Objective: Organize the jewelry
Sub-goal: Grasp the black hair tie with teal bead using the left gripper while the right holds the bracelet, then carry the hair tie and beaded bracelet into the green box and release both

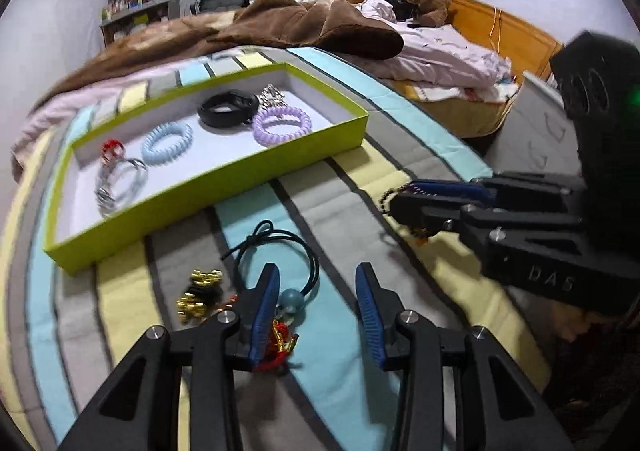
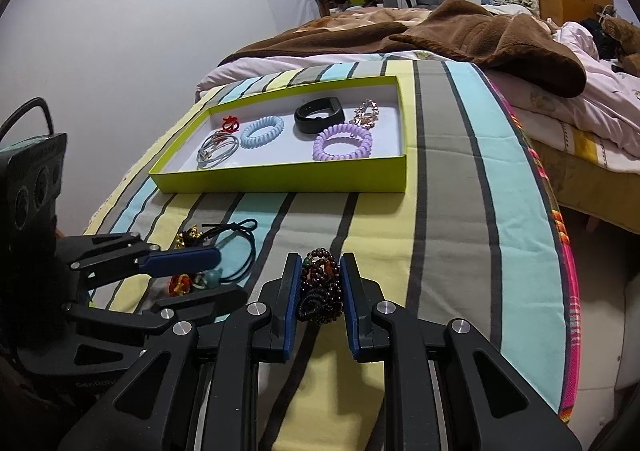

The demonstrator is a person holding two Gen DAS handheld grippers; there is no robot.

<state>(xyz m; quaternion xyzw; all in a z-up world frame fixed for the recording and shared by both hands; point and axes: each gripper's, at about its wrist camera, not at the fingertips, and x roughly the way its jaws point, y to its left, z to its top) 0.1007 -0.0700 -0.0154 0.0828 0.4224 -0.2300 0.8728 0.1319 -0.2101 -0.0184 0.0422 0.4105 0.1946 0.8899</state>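
From the left wrist, the left gripper hangs low over the striped bed with its fingers wide and nothing between them; a black cord with a teal bead and a red-and-gold charm lies just under and beside the left finger, and a gold-and-black cluster sits near to its left. The green tray lies beyond on the bed, holding six pieces: a clear bangle, a small red ring, a blue coil, a purple coil, a black band and a gilt chain piece at the back. The right gripper is off to the right, dark beads showing at its tips. From the right wrist, those fingers are narrow, closed on a bead bracelet of dark red beads, low over the bed and well short of the tray. The step in hand looks like carrying this bracelet to the tray; the next move would call for lifting it over the near wall and releasing it on the bare white floor between the coils. Loose pieces on the bed, as far as I can count: two, the cord and the gold cluster.
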